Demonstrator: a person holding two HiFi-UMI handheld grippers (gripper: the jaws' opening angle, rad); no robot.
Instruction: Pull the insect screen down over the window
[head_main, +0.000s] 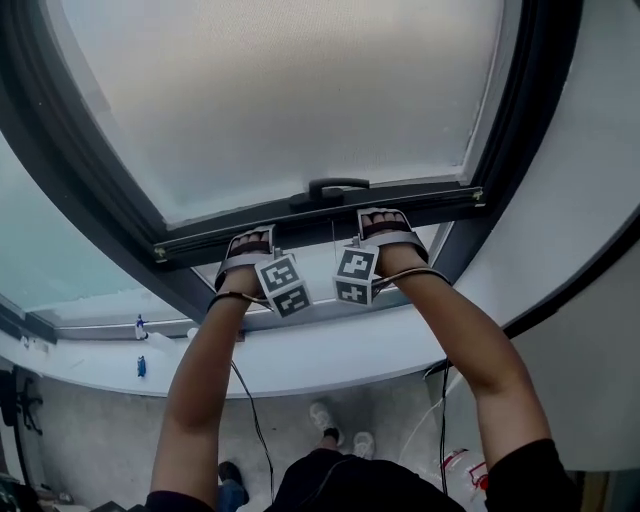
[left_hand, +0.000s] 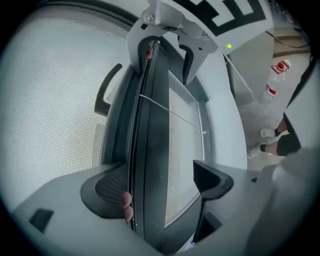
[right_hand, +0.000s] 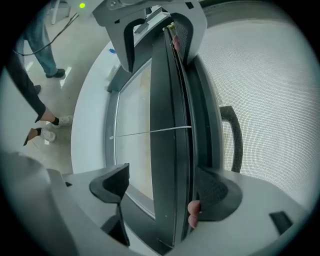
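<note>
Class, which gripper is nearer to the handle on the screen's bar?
Right. The right gripper straddles the bar just to the right of the handle; the left gripper straddles it farther off, on the handle's left.

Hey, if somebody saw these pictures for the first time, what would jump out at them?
The pale mesh screen fills the top of the head view, its dark bottom bar carrying a handle at the middle. Just below, the left tool and right tool straddle that bar, jaws apart.
</note>
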